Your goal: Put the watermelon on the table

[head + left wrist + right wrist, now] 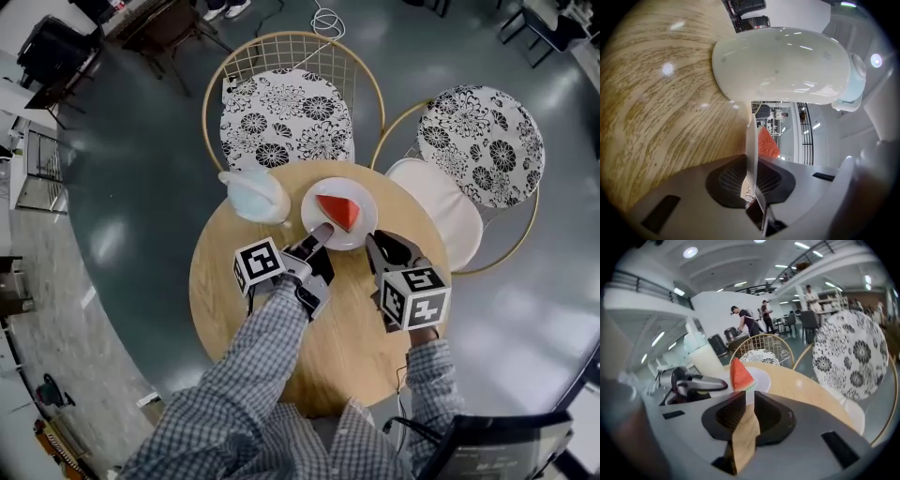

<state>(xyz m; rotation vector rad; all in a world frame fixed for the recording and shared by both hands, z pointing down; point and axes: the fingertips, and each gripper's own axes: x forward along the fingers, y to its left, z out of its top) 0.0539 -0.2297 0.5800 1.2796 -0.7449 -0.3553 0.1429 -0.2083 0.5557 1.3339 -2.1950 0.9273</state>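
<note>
A red watermelon wedge [339,212] lies on a white plate [319,201] at the far side of the round wooden table [347,323]. My left gripper [322,231] is shut on the plate's near rim [751,140], which shows edge-on between its jaws, with the wedge [766,143] just beyond. My right gripper [375,242] sits at the plate's right edge. Its jaws [746,397] stand a narrow gap apart with only table wood showing between them. From there the wedge [739,375] stands upright on the plate [764,378].
A white container with a pale blue lid [253,193] stands left of the plate, close to my left gripper. Two wire chairs with black-and-white floral cushions [286,117] [480,141] stand behind the table. A plain white cushion [441,214] lies at the table's right edge.
</note>
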